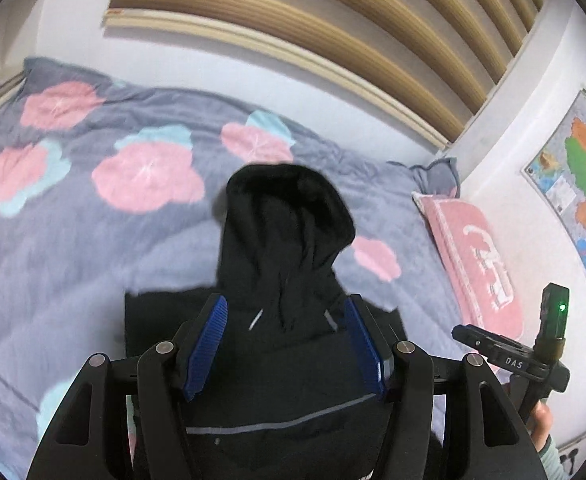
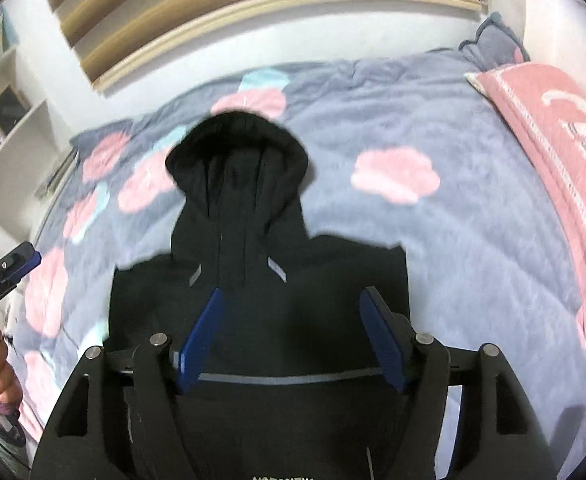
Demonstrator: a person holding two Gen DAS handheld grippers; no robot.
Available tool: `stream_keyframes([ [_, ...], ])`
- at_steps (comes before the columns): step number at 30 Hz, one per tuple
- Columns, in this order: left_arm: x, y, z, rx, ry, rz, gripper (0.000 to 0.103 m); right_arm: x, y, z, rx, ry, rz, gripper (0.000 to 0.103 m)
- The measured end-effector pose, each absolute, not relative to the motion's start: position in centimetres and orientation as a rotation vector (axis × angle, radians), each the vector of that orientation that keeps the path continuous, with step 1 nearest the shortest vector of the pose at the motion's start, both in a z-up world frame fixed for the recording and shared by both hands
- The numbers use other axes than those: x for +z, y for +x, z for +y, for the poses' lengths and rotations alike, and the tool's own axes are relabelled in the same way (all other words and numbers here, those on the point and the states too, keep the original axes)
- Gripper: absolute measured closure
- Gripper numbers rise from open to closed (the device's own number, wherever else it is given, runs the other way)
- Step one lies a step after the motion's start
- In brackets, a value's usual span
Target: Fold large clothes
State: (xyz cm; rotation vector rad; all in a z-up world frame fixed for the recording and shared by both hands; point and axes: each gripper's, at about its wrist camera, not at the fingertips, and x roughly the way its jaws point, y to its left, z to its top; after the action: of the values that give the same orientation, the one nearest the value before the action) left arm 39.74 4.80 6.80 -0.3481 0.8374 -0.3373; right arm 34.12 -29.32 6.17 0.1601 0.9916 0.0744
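While the black hoodie (image 2: 253, 300) lies flat on the flowered blanket (image 2: 433, 248) of the bed, hood (image 2: 237, 156) pointing toward the far wall, both grippers hang above its body with nothing between their blue pads. The left gripper (image 1: 287, 344) is spread wide over the chest just below the hood, and the right gripper (image 2: 293, 336) is equally parted over the same region; neither touches the cloth as far as I can tell. The sleeves seem already tucked in, since the body shows as a compact dark rectangle, so the step in hand looks like bringing the hood down or halving the body. To do that well, each gripper should pinch a shoulder corner, one at either side of the hood, taking every layer together, then carry both corners at the same pace toward the hem so the edge lands square; thick fleece may slip from a shallow bite. A pink pillow (image 2: 553, 168) sits well apart at the right. No container lies on the bed; white shelves (image 2: 9, 120) at the left hold blurred items I cannot identify.
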Motion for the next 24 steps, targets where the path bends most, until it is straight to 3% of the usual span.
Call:
stream_keyframes([
  [7, 6.7, 47.8, 3.7, -0.322, -0.302, 0.873, 0.034, 4.6, 41.7, -28.7, 0.05, 0.169, 1.026, 0.029],
  [22, -8.6, 68.3, 1.9, -0.185, -0.307, 1.085, 0.034, -9.1, 60.5, -27.8, 0.024, 0.171, 1.182, 0.03],
  [23, -9.5, 69.3, 1.9, -0.16, -0.295, 1.103, 0.036, -10.5, 62.0, -27.7, 0.033, 0.184, 1.212, 0.044],
  [24, -10.4, 70.4, 2.1, -0.126, -0.272, 1.119, 0.058, -11.5, 63.1, -27.6, 0.044, 0.187, 1.24, 0.06],
])
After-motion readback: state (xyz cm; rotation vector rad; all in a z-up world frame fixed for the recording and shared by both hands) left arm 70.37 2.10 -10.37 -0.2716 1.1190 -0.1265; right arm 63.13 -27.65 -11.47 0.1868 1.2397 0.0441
